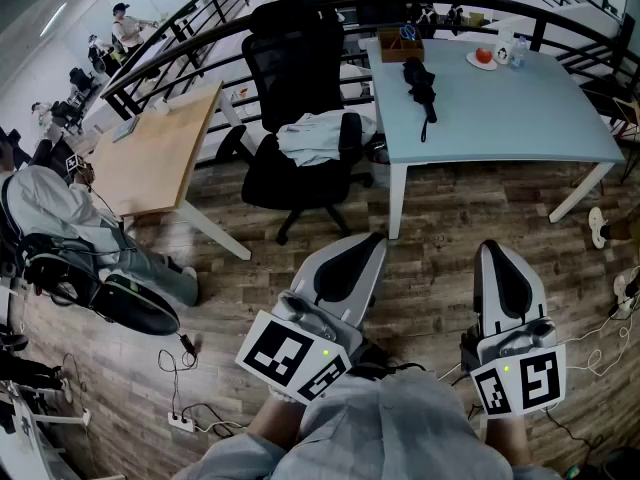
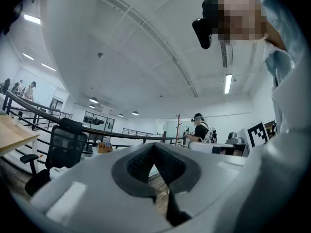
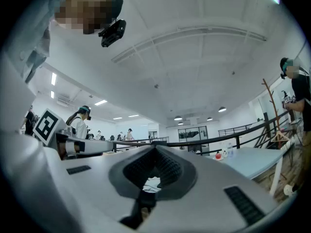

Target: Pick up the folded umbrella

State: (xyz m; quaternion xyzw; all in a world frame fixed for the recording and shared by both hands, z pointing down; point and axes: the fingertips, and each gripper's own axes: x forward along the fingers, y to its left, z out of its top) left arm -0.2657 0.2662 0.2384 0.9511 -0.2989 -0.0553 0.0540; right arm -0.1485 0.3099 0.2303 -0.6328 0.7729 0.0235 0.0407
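A black folded umbrella [image 1: 420, 80], its strap trailing, is seen lying on the pale bench [image 1: 520, 118]. The left gripper [image 1: 372, 240] and right gripper [image 1: 492, 250] are held short of the bench, jaws pressed together, empty.

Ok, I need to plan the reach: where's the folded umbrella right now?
The folded umbrella lies on the pale blue table, upper right of centre in the head view, just below the wooden box.

Two tables: one pale blue table [image 1: 520, 118] and one wooden table [image 1: 160, 158] to its left. One black office chair [image 1: 297, 63] stands beside the blue table. On that table are one folded umbrella [image 1: 421, 83], one brown box [image 1: 400, 47] and one plate [image 1: 482, 62]. Two grippers are in front of it: left gripper [image 1: 371, 242] and right gripper [image 1: 493, 250].
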